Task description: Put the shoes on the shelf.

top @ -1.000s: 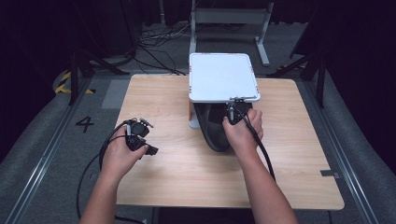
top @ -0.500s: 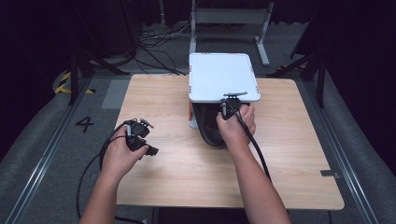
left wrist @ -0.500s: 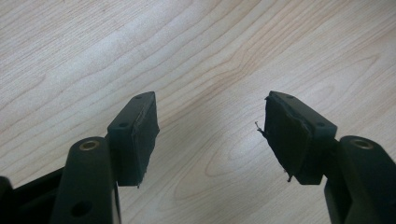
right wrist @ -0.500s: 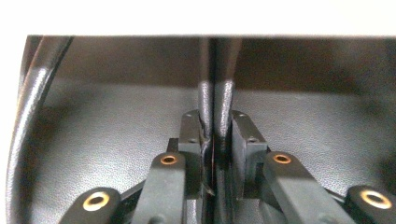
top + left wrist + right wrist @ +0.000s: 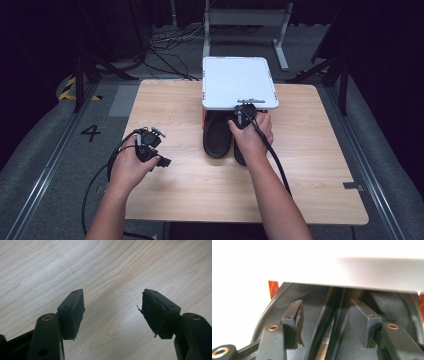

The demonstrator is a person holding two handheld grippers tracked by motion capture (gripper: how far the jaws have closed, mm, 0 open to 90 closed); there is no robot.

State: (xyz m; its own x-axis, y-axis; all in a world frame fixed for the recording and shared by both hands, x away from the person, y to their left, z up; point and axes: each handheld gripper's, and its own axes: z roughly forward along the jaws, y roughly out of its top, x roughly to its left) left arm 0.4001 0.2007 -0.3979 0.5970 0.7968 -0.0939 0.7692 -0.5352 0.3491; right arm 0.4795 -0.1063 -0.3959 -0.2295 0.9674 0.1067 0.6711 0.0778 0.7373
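Looks like the pair of black shoes (image 5: 218, 136) is being tucked under the white board (image 5: 239, 89) at the far middle of the table (image 5: 310, 170); toes already beneath the board, heels sticking out toward the person. Right gripper (image 5: 243, 111) sits over the right-hand shoe's heel, just at the board's near edge; its jaws have just been opening, and in the right gripper view the pads (image 5: 298, 317) stand apart w/ the two shoes' inner rims running up between them, not pressed by either pad; so I'd say a release after a placing step. Next move prob. calls for backing the hand straight out w/o dragging the shoe. Left gripper (image 5: 150, 146) idles over bare wood at the left, jaws spread, nothing between. Writing: a "4" (image 5: 91, 132) on the floor left of the table; no brand legible on the shoes.
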